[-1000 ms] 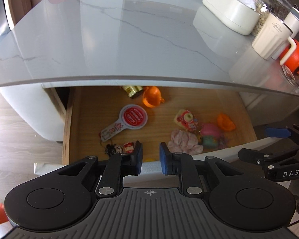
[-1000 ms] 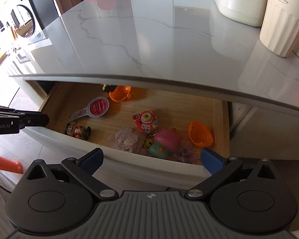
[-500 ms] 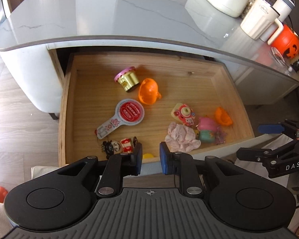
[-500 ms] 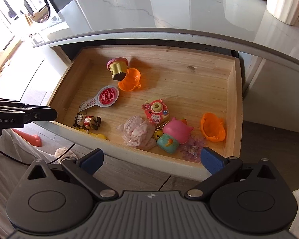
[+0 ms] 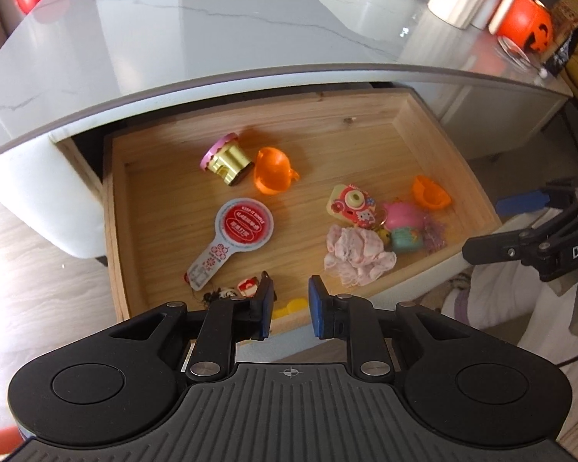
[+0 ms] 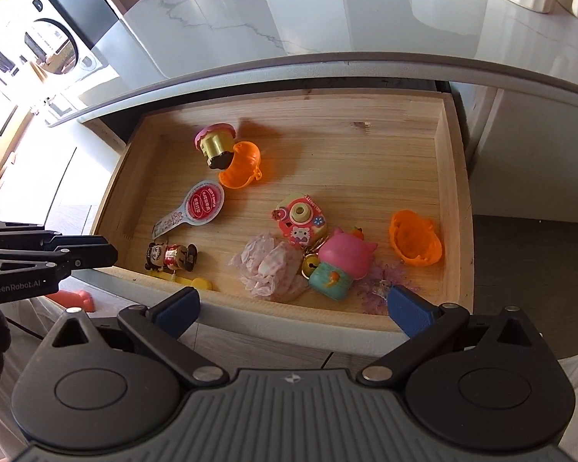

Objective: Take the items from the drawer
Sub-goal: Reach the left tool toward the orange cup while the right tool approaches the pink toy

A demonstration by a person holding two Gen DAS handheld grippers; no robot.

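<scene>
Wooden drawer (image 6: 454, 208), pulled out from under a grey marble table (image 5: 219, 30). Contents: round red tag (image 6: 203, 203), small figurine (image 6: 170, 257) near the front wall, pink toy camera (image 6: 299, 220), pink cloth (image 6: 267, 265), two orange cups (image 6: 239, 165) (image 6: 416, 242), gold-and-pink toy (image 6: 215, 143). Left hand-held gripper (image 5: 289, 304): jaws narrowly parted, nothing between them, over the front edge. Right hand-held gripper (image 6: 291, 306): jaws spread wide, empty.

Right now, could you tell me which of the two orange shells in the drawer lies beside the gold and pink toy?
The orange shell at the drawer's back left, touching the gold and pink toy. The other orange shell sits alone by the right wall.
</scene>
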